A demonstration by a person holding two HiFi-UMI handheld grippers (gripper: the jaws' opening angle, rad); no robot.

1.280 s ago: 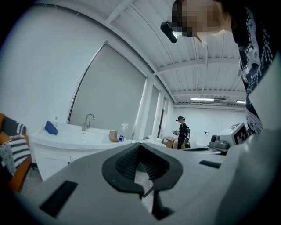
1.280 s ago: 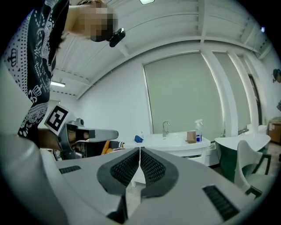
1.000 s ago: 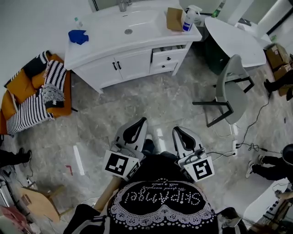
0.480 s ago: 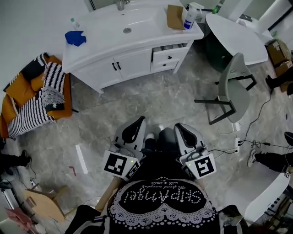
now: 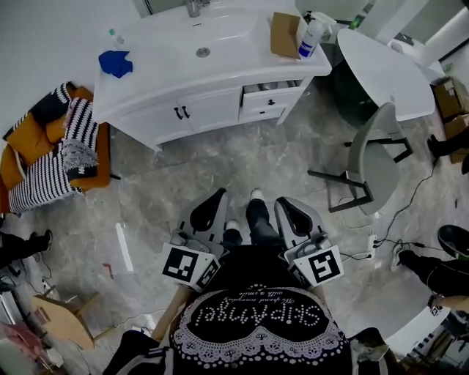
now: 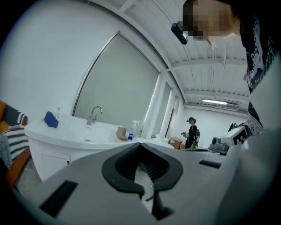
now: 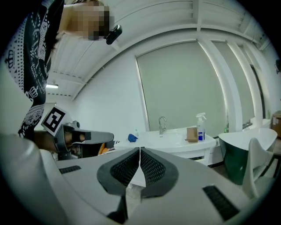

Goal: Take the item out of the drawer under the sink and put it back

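Fingers [image 6: 115,166] on left gripper [image 6: 140,146] and right gripper [image 7: 140,150] are pressing together, clenched, gripping nothing. Both are pointing toward the sink cabinet [image 5: 198,106], well apart from it. Its top drawer [image 5: 271,88] is sitting slightly ajar; item inside too small to tell.

You are in a big bright room set up like a bathroom, but it looks more like a test room. There is a white sink [image 5: 220,33] with a tap [image 5: 195,7] on a cupboard [image 5: 212,106]. There are also a round table [image 5: 381,69], a grey chair [image 5: 370,154], cardboard boxes [image 5: 447,91] and cables [image 5: 396,242] on the floor [image 5: 220,168].
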